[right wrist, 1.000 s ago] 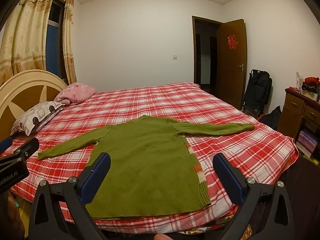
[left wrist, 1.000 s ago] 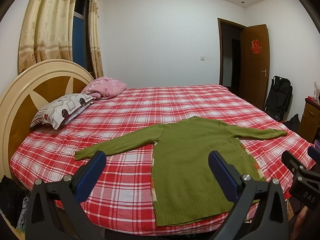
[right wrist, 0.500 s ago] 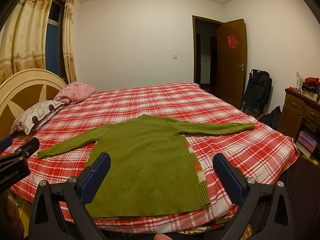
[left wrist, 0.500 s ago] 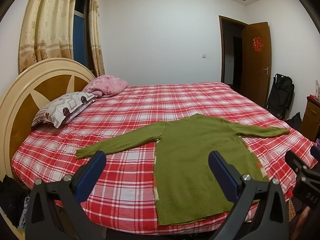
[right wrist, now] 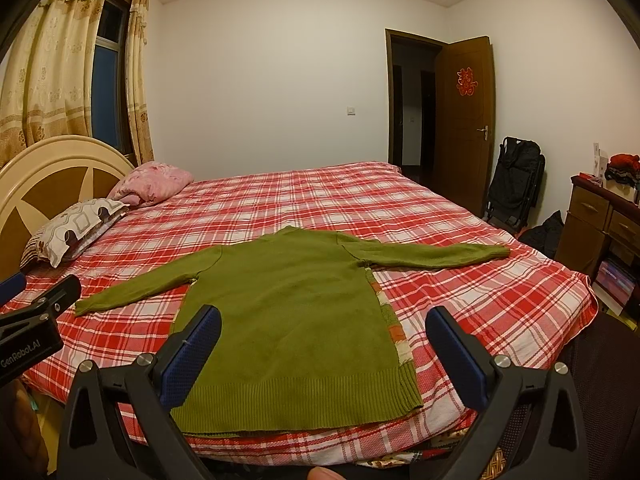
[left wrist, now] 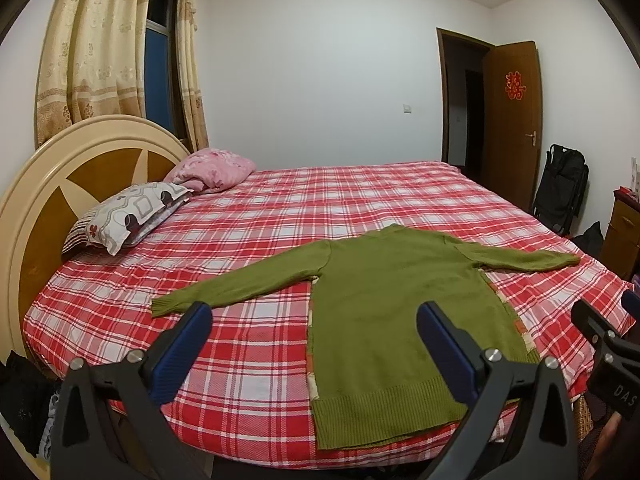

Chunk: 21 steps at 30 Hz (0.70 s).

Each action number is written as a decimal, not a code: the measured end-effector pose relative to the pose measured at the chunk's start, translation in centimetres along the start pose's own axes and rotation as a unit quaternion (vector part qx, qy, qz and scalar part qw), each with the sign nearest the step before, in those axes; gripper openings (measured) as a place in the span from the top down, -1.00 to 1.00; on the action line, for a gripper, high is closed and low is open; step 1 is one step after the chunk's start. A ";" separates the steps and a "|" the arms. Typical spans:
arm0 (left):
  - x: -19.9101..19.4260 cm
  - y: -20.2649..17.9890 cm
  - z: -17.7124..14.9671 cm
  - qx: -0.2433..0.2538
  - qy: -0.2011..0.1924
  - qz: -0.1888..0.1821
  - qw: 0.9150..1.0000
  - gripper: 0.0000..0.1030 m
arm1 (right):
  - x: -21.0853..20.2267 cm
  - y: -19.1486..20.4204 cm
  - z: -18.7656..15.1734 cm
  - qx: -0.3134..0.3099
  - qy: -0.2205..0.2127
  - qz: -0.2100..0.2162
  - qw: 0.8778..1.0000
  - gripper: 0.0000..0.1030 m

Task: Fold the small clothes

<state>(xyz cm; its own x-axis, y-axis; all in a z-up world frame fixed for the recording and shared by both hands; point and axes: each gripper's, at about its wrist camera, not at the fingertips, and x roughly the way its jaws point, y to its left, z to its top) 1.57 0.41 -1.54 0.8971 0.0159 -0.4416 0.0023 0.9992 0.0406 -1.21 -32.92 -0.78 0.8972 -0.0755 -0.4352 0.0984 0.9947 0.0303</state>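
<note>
The red-and-white plaid bed point(left wrist: 280, 216) is carrying the green knitted long-sleeved sweater point(right wrist: 288, 312), lying flat, sleeves spread. Soft and limp, it is inviting grips at cuffs or hem. My left claw point(left wrist: 312, 344) and right claw point(right wrist: 322, 346) are hovering wide open, empty.

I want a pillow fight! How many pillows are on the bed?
2, both by the headboard: a patterned pillow nearest it, and a pink pillow just behind, touching it. None seems hidden on the bed.
</note>
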 end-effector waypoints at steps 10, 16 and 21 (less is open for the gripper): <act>0.5 0.1 0.1 0.001 0.001 -0.002 1.000 -1.00 | 0.2 -0.1 0.0 -0.001 0.002 0.001 1.000 -0.98; 2.7 -0.1 0.4 0.012 0.012 -0.002 1.000 -1.00 | 1.6 -0.2 -0.3 -0.009 0.015 0.013 1.000 -0.98; 4.5 -0.4 0.0 0.022 0.032 -0.006 0.999 -1.00 | 2.9 -0.3 -0.7 -0.015 0.025 0.002 1.000 -0.98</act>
<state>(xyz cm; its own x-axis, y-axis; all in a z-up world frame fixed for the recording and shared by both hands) 5.64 0.05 -3.55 0.8666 0.0071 -0.4990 0.0342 0.9967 0.0736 1.04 -33.38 -2.64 0.8751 -0.0683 -0.4791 0.0804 0.9967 0.0048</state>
